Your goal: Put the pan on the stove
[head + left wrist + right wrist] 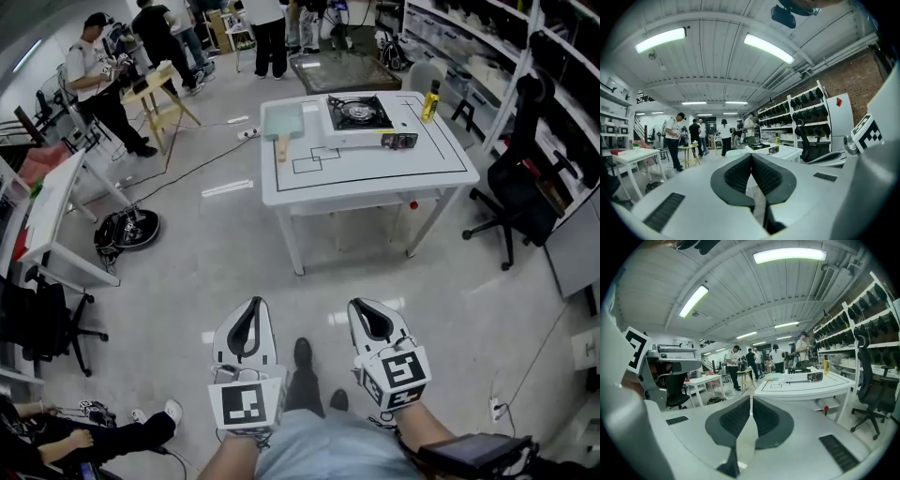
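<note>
**Left.** My left gripper (251, 309) is a smooth grey shell ending in two ribbed black pads. In the left gripper view the pads meet at the tips, with nothing between them. A white desk (56, 216) and a dark cable (187, 164) lie along the floor (234, 244) on this side.

**Centre.** The floor is pale and glossy, and it is open from my grippers up to the near edge of the table (375, 178). The table is a white slab with rounded corners, thin legs and black rectangles drawn on its top. The pan (283, 120) lies flat on the table's left part. It is square and pale green, and its wooden handle points at the near edge. It sits just beside the stove (361, 114) and not on it. The stove is a low metal box with a round black burner. Only the head view shows the pan from above; the gripper views see the tabletop edge-on.

**Right.** My right gripper (364, 309) has the same build. Its pads are drawn together with only a slit between them, and they hold nothing. A yellow bottle (430, 101) stands upright near the table's far right corner. A black office chair (525, 187) narrows the gap between the table and the shelves (562, 84). Only the gripper views show the ribbed ceiling and its strip lights (789, 255).
</note>
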Tool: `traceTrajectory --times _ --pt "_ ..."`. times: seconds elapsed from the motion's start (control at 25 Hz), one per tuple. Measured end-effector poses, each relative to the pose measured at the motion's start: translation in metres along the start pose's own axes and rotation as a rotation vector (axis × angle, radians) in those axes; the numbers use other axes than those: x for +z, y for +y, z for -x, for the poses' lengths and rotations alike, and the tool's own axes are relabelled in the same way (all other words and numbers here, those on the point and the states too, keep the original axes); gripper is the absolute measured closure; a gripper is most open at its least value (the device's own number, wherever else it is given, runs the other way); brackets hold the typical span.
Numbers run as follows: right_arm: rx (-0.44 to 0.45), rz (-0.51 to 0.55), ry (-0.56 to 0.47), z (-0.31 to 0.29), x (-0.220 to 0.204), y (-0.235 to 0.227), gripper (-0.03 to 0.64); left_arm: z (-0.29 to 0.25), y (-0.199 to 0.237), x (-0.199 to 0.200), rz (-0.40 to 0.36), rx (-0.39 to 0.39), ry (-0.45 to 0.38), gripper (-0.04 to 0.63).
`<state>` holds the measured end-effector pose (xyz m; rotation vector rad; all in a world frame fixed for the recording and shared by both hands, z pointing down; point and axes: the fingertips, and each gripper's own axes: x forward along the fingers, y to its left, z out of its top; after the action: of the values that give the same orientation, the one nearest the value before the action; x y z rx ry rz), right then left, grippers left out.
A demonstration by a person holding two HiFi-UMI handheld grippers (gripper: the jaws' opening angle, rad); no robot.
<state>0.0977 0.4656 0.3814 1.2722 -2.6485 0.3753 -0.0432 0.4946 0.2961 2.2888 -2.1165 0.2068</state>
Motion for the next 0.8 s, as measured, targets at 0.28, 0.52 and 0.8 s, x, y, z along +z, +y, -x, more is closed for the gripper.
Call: traceTrajectory --times 0.28,0.52,0.8 --pt "0.015 0.011 0.069 -0.1 0.006 0.002 0.566 -0.081 0.061 -0.013 0.035 -0.011 0.033 0.577" --pt "0.017 0.021 0.06 -0.183 0.042 0.004 0.566 -0.147 0.116 0.002 0.037 -0.022 0.014 0.577" --pt "-0.023 0.067 -0.016 -0.238 0.102 -0.004 0.566 -0.198 0.157 0.038 0.0 -0.05 -0.066 0.577"
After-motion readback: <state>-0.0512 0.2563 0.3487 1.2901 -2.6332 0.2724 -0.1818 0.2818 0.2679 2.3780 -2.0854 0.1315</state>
